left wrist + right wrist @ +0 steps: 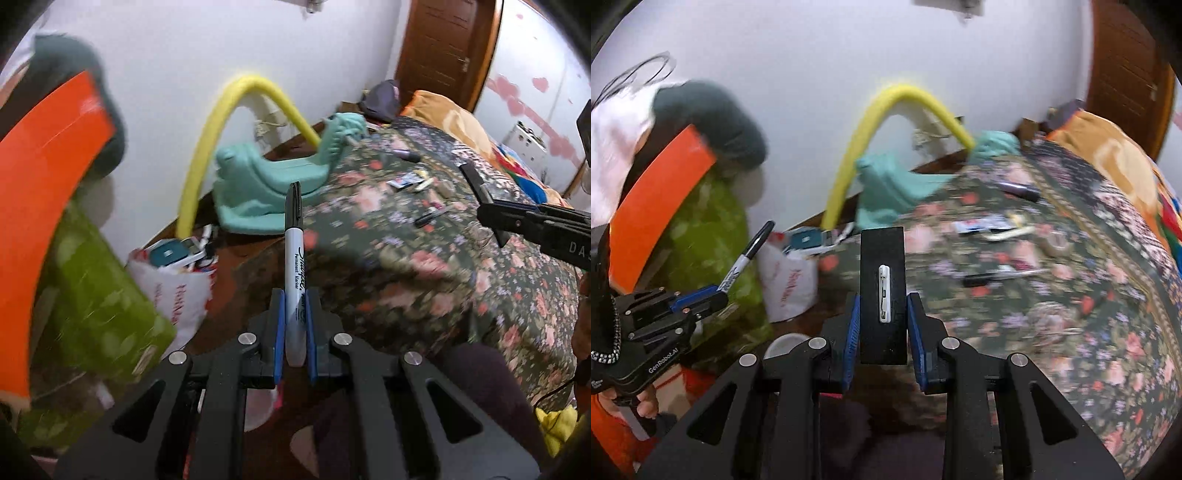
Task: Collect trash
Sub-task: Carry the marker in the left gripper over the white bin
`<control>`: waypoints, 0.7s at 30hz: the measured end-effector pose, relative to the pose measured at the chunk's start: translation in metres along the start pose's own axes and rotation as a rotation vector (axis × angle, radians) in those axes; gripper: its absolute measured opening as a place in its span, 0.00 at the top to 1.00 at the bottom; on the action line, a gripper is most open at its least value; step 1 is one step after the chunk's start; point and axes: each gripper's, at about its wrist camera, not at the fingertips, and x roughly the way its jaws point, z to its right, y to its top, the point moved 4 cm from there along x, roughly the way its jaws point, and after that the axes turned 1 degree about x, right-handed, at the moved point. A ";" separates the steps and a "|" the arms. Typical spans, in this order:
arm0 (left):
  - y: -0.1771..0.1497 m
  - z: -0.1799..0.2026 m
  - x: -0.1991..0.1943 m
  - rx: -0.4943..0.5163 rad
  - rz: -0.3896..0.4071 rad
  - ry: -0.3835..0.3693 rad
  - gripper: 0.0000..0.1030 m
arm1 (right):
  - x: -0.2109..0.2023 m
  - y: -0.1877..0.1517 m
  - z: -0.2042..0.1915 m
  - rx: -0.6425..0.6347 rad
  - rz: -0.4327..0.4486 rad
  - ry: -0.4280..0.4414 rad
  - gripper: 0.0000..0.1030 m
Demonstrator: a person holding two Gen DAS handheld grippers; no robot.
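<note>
In your left wrist view, your left gripper (294, 325) is clamped on a Sharpie marker (294, 266) standing up at centre frame, over the floral bedspread (424, 258); a white plastic bag (181, 284) sits lower left.

In your right wrist view, your right gripper (882, 328) is clamped on a black rectangular case (882, 295) at centre. More litter (990, 225) lies on the bedspread at upper right.

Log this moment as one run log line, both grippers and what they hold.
left gripper: shut on marker | right gripper: shut on black block | litter remains on bedspread
</note>
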 end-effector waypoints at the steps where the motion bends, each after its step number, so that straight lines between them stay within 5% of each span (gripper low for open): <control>1: -0.005 -0.007 -0.003 -0.007 -0.001 0.008 0.91 | 0.004 -0.002 -0.015 -0.017 -0.009 0.011 0.78; 11: -0.066 -0.068 -0.009 -0.078 -0.060 0.075 0.91 | 0.049 -0.032 -0.100 -0.116 -0.133 0.097 0.78; 21: -0.117 -0.096 0.028 -0.129 -0.176 0.099 0.91 | 0.104 -0.066 -0.150 -0.142 -0.291 0.141 0.78</control>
